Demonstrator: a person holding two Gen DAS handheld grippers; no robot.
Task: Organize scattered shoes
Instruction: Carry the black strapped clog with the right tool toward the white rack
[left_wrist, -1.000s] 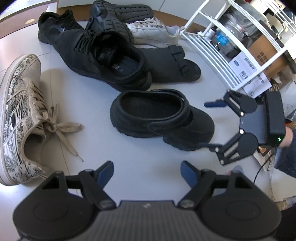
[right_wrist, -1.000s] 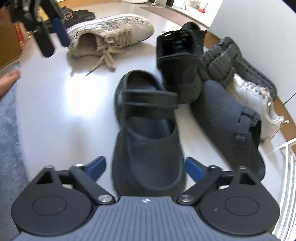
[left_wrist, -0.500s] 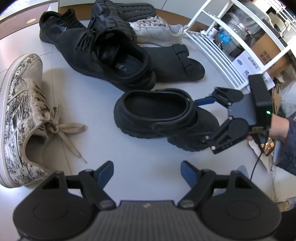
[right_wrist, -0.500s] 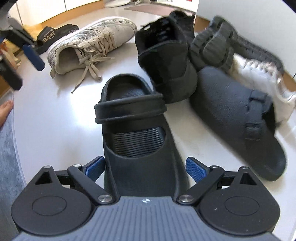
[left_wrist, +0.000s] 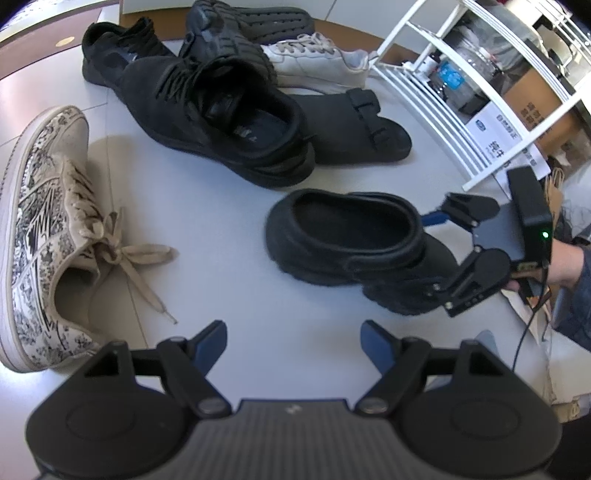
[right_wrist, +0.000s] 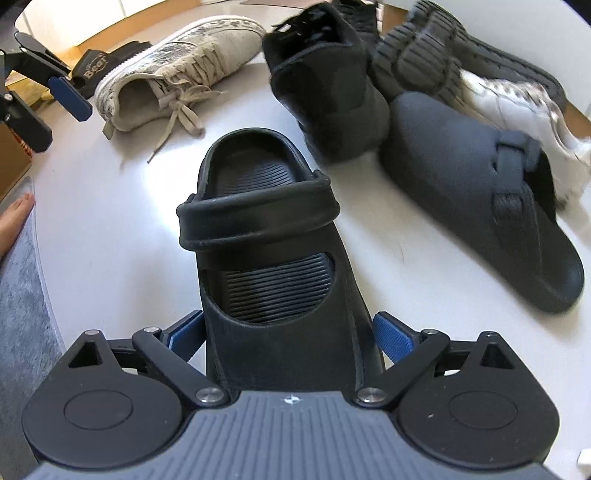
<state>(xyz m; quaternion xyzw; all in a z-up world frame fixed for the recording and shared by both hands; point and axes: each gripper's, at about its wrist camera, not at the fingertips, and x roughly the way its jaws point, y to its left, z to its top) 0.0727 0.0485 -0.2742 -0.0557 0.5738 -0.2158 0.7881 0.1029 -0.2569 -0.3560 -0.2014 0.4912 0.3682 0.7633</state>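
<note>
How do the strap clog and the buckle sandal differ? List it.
The clog has a heel strap and stands between the right tongs; the sandal has a buckle strap and lies apart, ungripped. The clog is alone; the sandal touches other shoes. Both are black.

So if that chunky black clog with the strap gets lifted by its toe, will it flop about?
Probably not much: the chunky black clog looks like thick moulded foam, likely light and holding its shape. Its heel strap seems hinged, so it might swing. Held at the toe, the heel end may droop.
</note>
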